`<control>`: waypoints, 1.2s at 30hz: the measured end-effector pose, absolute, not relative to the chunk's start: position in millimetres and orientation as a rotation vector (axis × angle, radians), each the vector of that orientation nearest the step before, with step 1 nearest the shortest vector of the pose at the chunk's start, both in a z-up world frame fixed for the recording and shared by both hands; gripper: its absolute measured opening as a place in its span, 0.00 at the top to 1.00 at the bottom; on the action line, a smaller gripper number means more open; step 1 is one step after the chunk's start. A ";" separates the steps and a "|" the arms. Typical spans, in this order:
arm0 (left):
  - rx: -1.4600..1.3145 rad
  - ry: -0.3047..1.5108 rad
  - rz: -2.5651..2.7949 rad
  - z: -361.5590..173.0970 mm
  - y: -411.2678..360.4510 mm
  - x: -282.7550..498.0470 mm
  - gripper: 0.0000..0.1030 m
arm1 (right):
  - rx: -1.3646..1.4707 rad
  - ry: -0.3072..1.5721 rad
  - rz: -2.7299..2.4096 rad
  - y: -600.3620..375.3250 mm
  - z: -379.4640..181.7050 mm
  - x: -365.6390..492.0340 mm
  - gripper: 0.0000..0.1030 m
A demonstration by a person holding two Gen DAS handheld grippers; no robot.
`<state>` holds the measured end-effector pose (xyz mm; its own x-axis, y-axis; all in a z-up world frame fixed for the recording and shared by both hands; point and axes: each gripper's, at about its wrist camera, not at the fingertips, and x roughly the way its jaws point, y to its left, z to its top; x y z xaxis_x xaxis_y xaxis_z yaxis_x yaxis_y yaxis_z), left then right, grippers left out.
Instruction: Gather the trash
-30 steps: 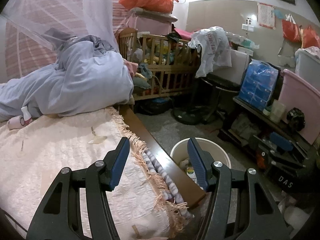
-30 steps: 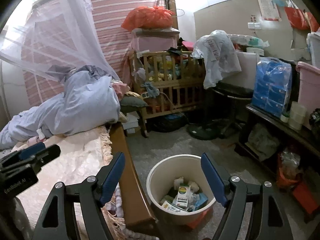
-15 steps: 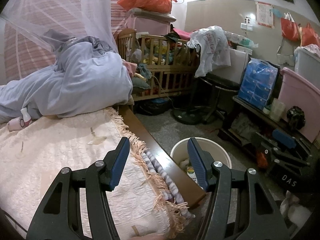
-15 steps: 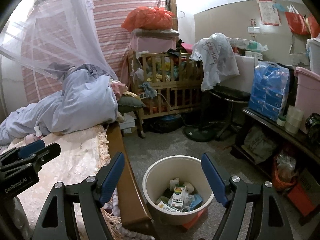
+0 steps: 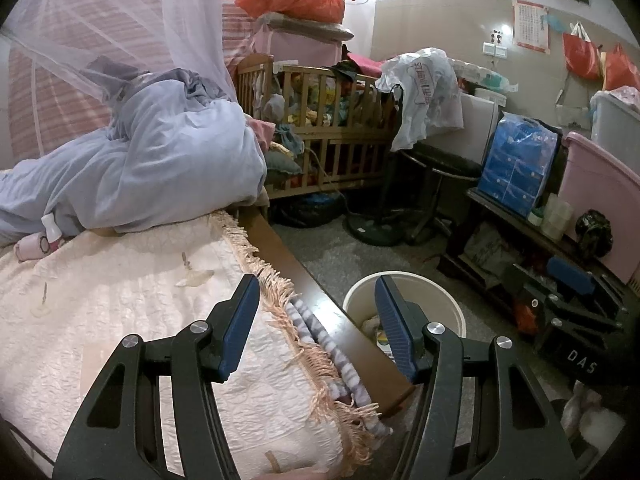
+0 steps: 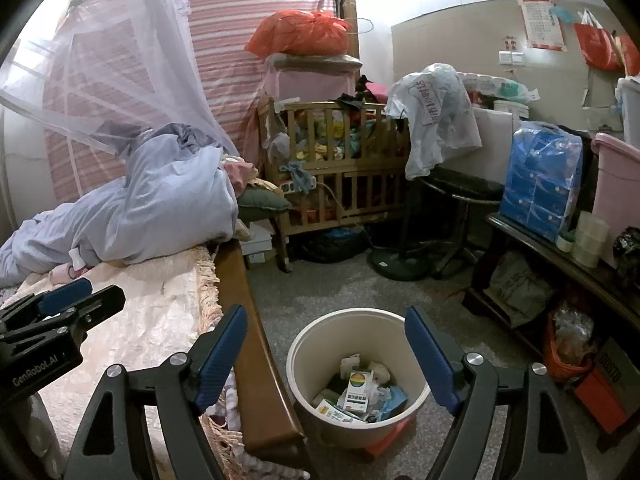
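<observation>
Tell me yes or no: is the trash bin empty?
No: the right wrist view shows the trash bin holding cartons and crumpled wrappers.

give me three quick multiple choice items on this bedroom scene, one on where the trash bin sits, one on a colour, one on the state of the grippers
1. Where does the trash bin stand?
A. on the bed
B. on the floor beside the bed frame
C. inside the crib

2. What colour is the bag on top of the pink box?
A. orange-red
B. green
C. black

3. How are the left gripper and right gripper?
A. both shut on trash
B. one open, one shut
C. both open and empty

Key: 1 B, the bin's base rests on grey floor next to the wooden frame; 2 A, the plastic is orange-red; 3 C, the blue pads stand apart with nothing between them.
</observation>
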<state>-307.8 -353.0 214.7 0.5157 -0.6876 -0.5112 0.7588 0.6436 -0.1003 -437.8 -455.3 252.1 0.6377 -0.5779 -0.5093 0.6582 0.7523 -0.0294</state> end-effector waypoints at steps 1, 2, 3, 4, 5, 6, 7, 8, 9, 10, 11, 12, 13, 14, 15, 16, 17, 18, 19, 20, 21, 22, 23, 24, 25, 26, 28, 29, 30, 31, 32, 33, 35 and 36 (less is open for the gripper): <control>0.142 0.549 -0.874 214.7 -352.9 -307.7 0.43 | 0.166 0.522 -0.709 -454.8 252.2 -438.1 0.23; 0.142 0.549 -0.874 214.6 -352.8 -307.6 0.43 | 0.165 0.523 -0.709 -455.2 252.0 -437.7 0.23; 0.142 0.548 -0.872 214.8 -353.0 -307.9 0.43 | 0.165 0.524 -0.709 -455.1 252.0 -437.8 0.23; 0.142 0.548 -0.872 214.6 -352.8 -307.6 0.43 | 0.164 0.524 -0.709 -455.2 252.0 -437.9 0.23; 0.142 0.548 -0.874 214.5 -352.8 -307.3 0.43 | 0.164 0.523 -0.708 -455.9 252.1 -437.7 0.23; 0.143 0.548 -0.874 214.8 -352.8 -307.5 0.43 | 0.164 0.524 -0.709 -456.0 252.1 -437.7 0.23; 0.143 0.547 -0.873 214.6 -352.7 -307.3 0.43 | 0.164 0.524 -0.709 -455.8 252.2 -437.8 0.22; 0.143 0.546 -0.871 214.6 -352.8 -307.2 0.43 | 0.164 0.525 -0.708 -455.4 252.2 -437.9 0.22; 0.142 0.548 -0.872 214.7 -352.8 -306.8 0.43 | 0.165 0.525 -0.708 -455.5 252.3 -437.7 0.22; 0.141 0.551 -0.874 214.6 -352.7 -306.5 0.43 | 0.165 0.527 -0.707 -455.3 251.2 -437.7 0.22; 0.140 0.550 -0.875 214.5 -352.4 -306.6 0.43 | 0.164 0.529 -0.706 -454.4 249.9 -437.7 0.22; 0.142 0.547 -0.874 214.9 -352.5 -307.0 0.43 | 0.165 0.528 -0.707 -454.4 250.1 -437.7 0.22; 0.142 0.547 -0.874 214.5 -352.6 -306.7 0.43 | 0.165 0.528 -0.706 -453.9 250.1 -437.9 0.22; 0.142 0.548 -0.874 214.7 -352.3 -306.5 0.43 | 0.166 0.529 -0.705 -453.6 250.0 -437.8 0.22; 0.141 0.549 -0.875 214.5 -352.1 -306.3 0.43 | 0.165 0.529 -0.707 -454.0 250.1 -437.5 0.22; 0.141 0.549 -0.876 214.4 -352.2 -306.1 0.43 | 0.165 0.530 -0.707 -453.2 249.9 -437.6 0.22; 0.143 0.549 -0.876 214.6 -352.1 -306.1 0.43 | 0.165 0.529 -0.708 -454.0 250.3 -437.5 0.22; 0.143 0.548 -0.875 214.8 -352.0 -306.2 0.43 | 0.166 0.529 -0.708 -453.9 250.3 -437.5 0.22; 0.144 0.548 -0.875 214.9 -352.1 -306.2 0.43 | 0.166 0.530 -0.707 -453.1 250.2 -437.7 0.21; 0.145 0.549 -0.875 214.5 -352.2 -305.8 0.43 | 0.166 0.529 -0.707 -454.3 250.5 -437.3 0.21; 0.143 0.549 -0.875 214.6 -352.1 -305.8 0.43 | 0.166 0.530 -0.707 -454.2 250.5 -437.3 0.21; 0.142 0.550 -0.875 214.6 -352.1 -305.8 0.43 | 0.166 0.530 -0.707 -454.3 250.6 -437.3 0.21; 0.142 0.551 -0.876 214.5 -352.2 -305.9 0.43 | 0.167 0.531 -0.706 -453.4 250.5 -437.6 0.21; 0.142 0.549 -0.875 214.9 -352.2 -306.4 0.43 | 0.168 0.532 -0.706 -453.5 247.4 -436.7 0.21; 0.142 0.549 -0.875 215.0 -352.2 -306.3 0.43 | 0.169 0.533 -0.706 -453.0 246.8 -436.7 0.21; 0.142 0.549 -0.875 214.8 -352.1 -306.0 0.43 | 0.169 0.533 -0.705 -452.3 246.6 -437.0 0.21; 0.143 0.550 -0.876 215.0 -352.2 -306.1 0.43 | 0.169 0.532 -0.705 -452.3 246.7 -436.9 0.21; 0.144 0.551 -0.876 214.1 -352.2 -305.3 0.43 | 0.168 0.533 -0.705 -452.4 246.7 -436.7 0.21; 0.144 0.550 -0.875 213.9 -352.2 -305.2 0.43 | 0.167 0.534 -0.706 -452.6 246.8 -436.4 0.21; 0.144 0.550 -0.874 214.0 -352.4 -305.4 0.43 | 0.168 0.535 -0.707 -453.1 247.4 -436.4 0.21; 0.144 0.550 -0.874 213.4 -352.3 -305.1 0.43 | 0.169 0.536 -0.706 -452.5 247.2 -436.6 0.21; 0.143 0.552 -0.875 214.0 -352.4 -305.4 0.43 | 0.170 0.538 -0.705 -453.1 243.9 -436.6 0.21; 0.142 0.552 -0.875 213.5 -352.4 -305.3 0.43 | 0.170 0.539 -0.705 -452.7 242.4 -436.5 0.21; 0.143 0.552 -0.875 214.1 -352.4 -305.3 0.43 | 0.171 0.540 -0.705 -452.1 241.9 -436.8 0.21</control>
